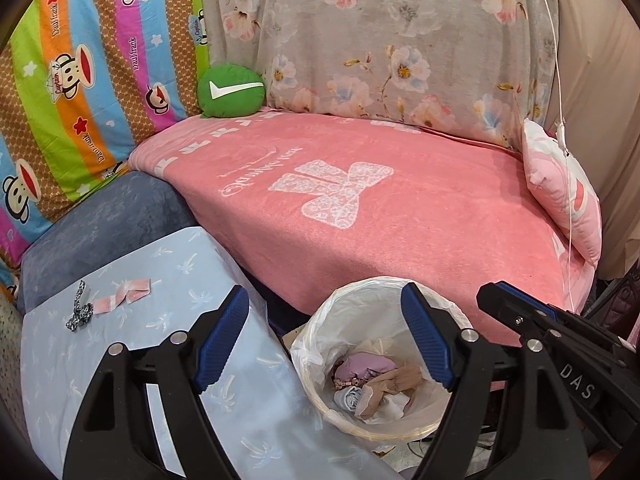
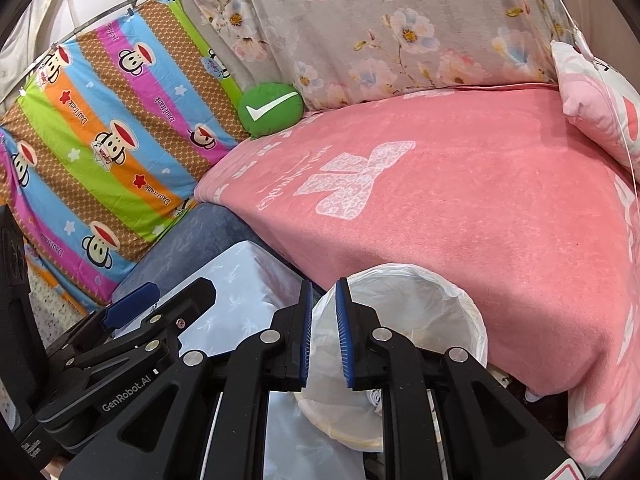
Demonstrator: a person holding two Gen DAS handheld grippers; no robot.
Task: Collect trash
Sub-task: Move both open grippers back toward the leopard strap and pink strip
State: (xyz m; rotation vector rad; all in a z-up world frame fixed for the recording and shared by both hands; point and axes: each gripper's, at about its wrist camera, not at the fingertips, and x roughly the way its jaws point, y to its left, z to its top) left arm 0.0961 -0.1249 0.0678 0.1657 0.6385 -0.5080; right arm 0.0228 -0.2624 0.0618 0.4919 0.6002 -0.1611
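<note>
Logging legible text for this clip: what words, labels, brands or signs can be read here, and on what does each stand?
"Paul frank", repeated: striped monkey-print sheet.
"Captain": the monkeys' caps on that sheet.
"DAS": label on the right gripper.
"GenRobot.AI": body of the left gripper.
White check mark, a sign only: green round cushion.
Cursive script on the pink blanket: upside down, too faint to read.

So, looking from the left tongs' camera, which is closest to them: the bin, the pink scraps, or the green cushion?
1. Bin: right below the open left tongs, beside the pink bed.
2. Pink scraps: off to the left, on the pale blue cloth.
3. Green cushion: far back, in the bed's corner.
</note>
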